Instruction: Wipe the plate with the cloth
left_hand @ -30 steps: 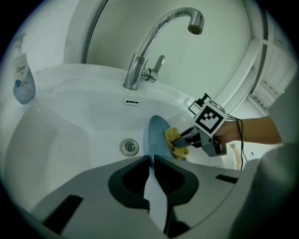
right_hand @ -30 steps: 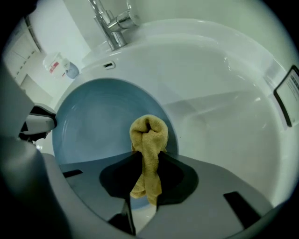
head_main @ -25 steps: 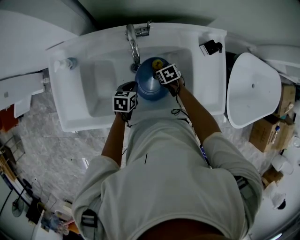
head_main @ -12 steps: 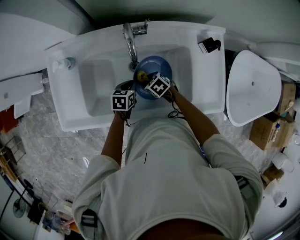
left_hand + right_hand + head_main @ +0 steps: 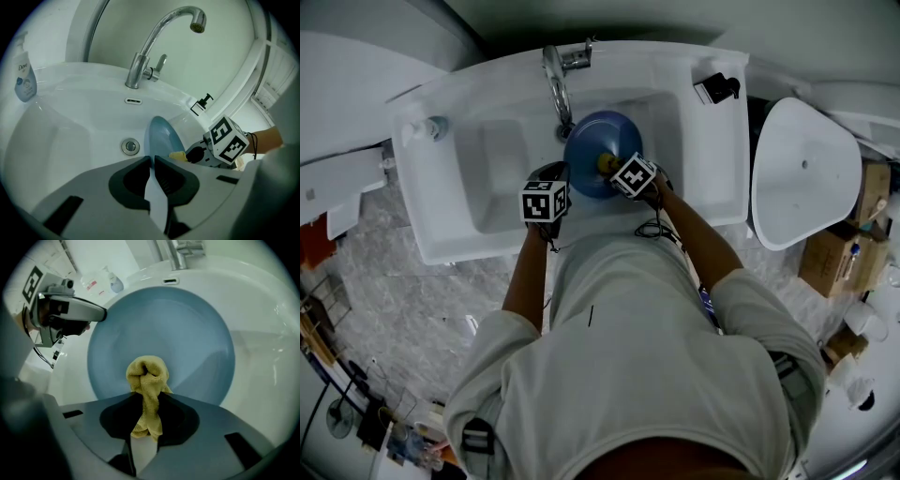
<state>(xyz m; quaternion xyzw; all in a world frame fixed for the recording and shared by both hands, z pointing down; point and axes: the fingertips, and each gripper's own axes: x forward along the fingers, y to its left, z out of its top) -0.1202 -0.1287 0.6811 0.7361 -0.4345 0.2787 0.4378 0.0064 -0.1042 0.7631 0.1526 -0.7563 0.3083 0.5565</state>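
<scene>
Left tongs [image 5: 152, 161] pinch blue plate [image 5: 163, 139] rim; likely rigid, slick, breakable. Right tongs [image 5: 146, 401] clamp soft yellow cloth [image 5: 146, 373] at plate face.

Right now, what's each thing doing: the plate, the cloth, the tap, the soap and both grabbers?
Blue plate: held tilted over the sink.
Yellow cloth: bunched, at the plate's face.
Left gripper: shut on the plate's rim.
Right gripper: shut on the cloth.
Faucet: no water running.
Soap bottle: upright.
</scene>
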